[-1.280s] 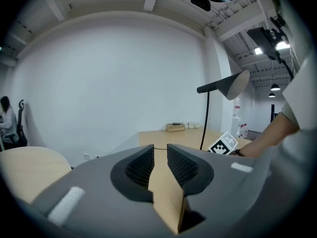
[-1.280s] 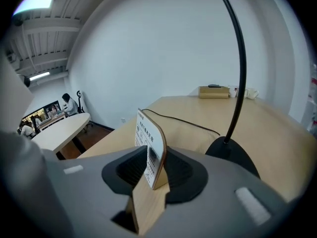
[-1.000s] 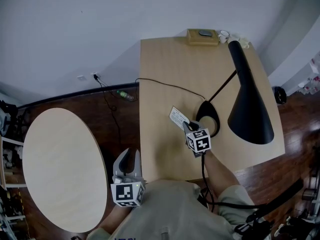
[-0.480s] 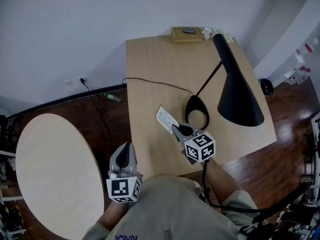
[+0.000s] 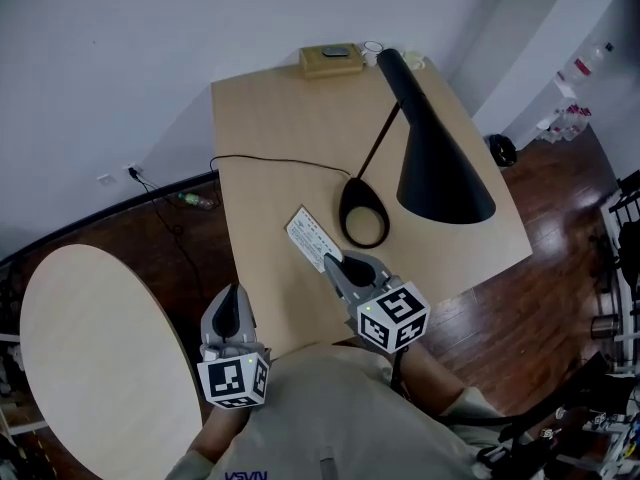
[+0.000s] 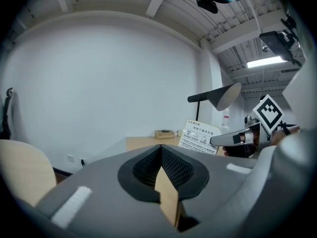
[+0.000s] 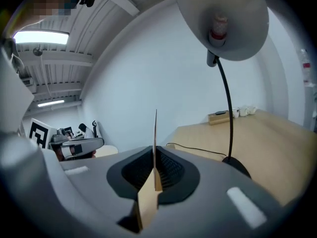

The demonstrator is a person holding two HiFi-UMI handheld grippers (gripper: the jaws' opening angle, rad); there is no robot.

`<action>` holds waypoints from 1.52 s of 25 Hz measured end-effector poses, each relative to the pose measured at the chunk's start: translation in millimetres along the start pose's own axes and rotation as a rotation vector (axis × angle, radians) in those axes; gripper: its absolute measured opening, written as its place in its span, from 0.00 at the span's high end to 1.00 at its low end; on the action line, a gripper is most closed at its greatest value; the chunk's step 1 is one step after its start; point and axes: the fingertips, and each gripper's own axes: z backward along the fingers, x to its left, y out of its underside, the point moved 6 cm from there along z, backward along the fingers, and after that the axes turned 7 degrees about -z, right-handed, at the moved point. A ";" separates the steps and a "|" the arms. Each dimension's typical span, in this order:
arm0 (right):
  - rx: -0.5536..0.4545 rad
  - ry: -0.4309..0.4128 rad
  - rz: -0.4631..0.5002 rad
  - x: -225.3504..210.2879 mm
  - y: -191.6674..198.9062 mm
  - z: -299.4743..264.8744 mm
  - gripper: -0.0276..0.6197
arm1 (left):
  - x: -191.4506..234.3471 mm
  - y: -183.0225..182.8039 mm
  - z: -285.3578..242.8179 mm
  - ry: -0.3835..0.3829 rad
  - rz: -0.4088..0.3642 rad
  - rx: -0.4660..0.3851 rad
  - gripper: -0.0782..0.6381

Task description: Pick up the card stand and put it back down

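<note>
A black lamp (image 5: 437,163) is standing on the wooden worktop (image 5: 265,118), its round base (image 5: 363,214) sitting near the middle. A black cable (image 5: 272,160) is running from the base to the left edge. A tan box (image 5: 330,61) is resting at the far edge. A round table (image 5: 90,358) is standing apart on the dark floor (image 5: 150,230).

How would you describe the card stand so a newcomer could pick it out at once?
Find the rectangular light-wood desk that carries the black lamp. Just left of the lamp's round base is the card stand, pinched in the right hand-held gripper. It is the only white printed card on that desk.
</note>
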 end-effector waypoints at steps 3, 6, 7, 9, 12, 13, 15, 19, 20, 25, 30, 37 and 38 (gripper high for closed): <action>-0.021 0.018 0.000 10.4 1.9 9.3 0.93 | -5.4 1.9 1.9 0.006 -0.005 0.000 0.88; -0.032 0.025 0.026 21.3 2.9 14.1 0.93 | -7.0 -0.5 4.3 0.001 -0.010 0.000 0.88; -0.034 0.023 0.032 24.6 3.6 15.1 0.93 | -7.2 -1.0 5.1 -0.001 -0.013 -0.001 0.88; -0.035 0.020 0.039 29.8 5.6 16.3 0.93 | -7.3 -1.6 6.9 -0.005 -0.019 -0.004 0.88; -0.031 0.015 0.032 33.1 8.4 15.9 0.93 | -7.9 -1.3 9.3 -0.007 -0.025 -0.006 0.88; -0.031 0.013 0.031 33.4 8.8 15.6 0.93 | -8.6 -3.0 10.0 -0.009 -0.024 -0.004 0.88; -0.030 0.009 0.031 32.9 9.4 15.1 0.93 | -10.3 -4.4 10.5 -0.010 -0.022 0.001 0.88; -0.024 0.005 0.026 32.6 10.7 15.7 0.93 | -11.8 -3.7 10.9 -0.007 -0.024 0.002 0.88; -0.023 0.003 0.025 32.7 11.1 15.8 0.93 | -11.7 -2.4 10.8 -0.006 -0.026 0.000 0.88; -0.014 -0.004 0.028 34.0 13.4 15.6 0.93 | -12.5 -1.5 10.8 -0.007 -0.026 0.001 0.88; -0.012 -0.003 0.030 34.3 13.3 14.7 0.93 | -12.7 -2.3 9.6 -0.004 -0.036 0.004 0.88; -0.012 -0.001 0.034 38.1 11.4 11.2 0.93 | -11.6 -1.0 9.1 0.025 -0.056 0.016 0.88; -0.012 -0.001 0.033 38.3 11.5 9.6 0.93 | -10.3 -0.1 8.6 0.025 -0.060 0.016 0.88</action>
